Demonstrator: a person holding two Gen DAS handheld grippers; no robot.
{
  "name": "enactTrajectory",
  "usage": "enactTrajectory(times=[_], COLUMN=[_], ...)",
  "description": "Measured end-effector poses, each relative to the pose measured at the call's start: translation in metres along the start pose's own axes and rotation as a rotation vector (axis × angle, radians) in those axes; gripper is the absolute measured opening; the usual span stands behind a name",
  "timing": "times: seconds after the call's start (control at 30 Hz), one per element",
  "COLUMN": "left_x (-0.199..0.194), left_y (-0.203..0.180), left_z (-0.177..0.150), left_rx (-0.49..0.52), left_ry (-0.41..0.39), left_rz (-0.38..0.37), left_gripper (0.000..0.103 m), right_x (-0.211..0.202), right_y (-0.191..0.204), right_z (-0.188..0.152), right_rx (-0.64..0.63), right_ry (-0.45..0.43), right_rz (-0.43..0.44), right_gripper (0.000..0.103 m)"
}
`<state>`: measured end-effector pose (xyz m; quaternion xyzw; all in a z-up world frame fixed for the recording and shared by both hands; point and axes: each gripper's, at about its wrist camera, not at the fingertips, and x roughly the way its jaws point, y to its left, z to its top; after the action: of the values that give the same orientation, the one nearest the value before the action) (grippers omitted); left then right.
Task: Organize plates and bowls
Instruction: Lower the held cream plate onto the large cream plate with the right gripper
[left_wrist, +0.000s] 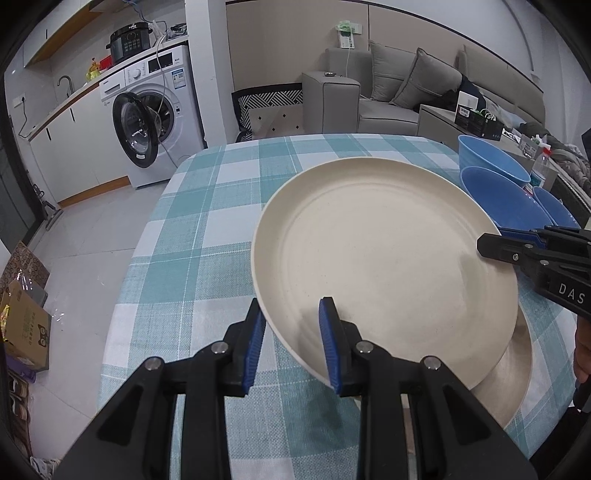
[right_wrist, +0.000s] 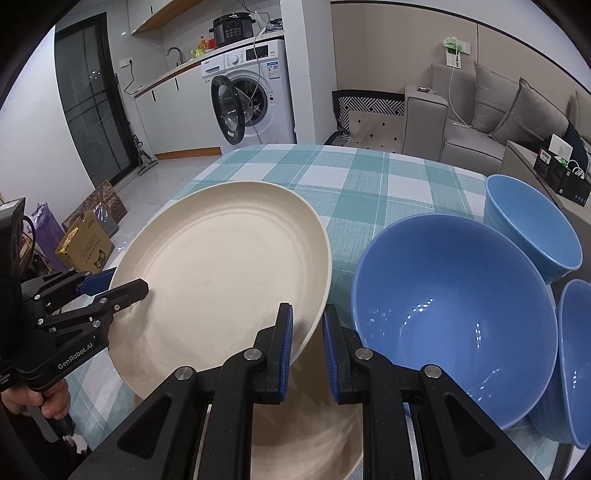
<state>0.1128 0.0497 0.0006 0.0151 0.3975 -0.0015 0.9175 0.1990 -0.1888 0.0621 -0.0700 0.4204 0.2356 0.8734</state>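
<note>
The left tool (left_wrist: 291, 343) and the right tool (right_wrist: 306, 350) are both clamped on the rim of the cream plate (left_wrist: 384, 258), holding it tilted above a second plate (left_wrist: 513, 376) on the tabletop (left_wrist: 207, 229).

Your lower plate (right_wrist: 314, 435) is mostly hidden under the upper plate (right_wrist: 221, 273); third bowl (right_wrist: 576, 354) cut off, right edge.

Cream plate (left_wrist: 384, 258), blue bowls (right_wrist: 454, 295)
</note>
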Motion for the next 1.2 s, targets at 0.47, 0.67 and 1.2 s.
enactTrajectory(times=[0.47, 0.67, 1.2], left_x=[-0.007, -0.009, -0.009], left_y=[-0.007, -0.011, -0.031], left_z=[-0.011, -0.015, -0.026], left_rx=[0.018, 0.031, 0.107], left_ry=[0.008, 0.011, 0.043], left_rz=[0.004, 0.008, -0.012], left_gripper=[0.027, 0.027, 0.028], right_x=[-0.012, -0.014, -0.027], right_y=[0.002, 0.001, -0.01], right_z=[-0.02, -0.027, -0.06], right_rx=[-0.009, -0.004, 0.02], right_ry=[0.005, 0.013, 0.041], right_rz=[-0.002, 0.0, -0.016], right_gripper=[0.017, 0.017, 0.018])
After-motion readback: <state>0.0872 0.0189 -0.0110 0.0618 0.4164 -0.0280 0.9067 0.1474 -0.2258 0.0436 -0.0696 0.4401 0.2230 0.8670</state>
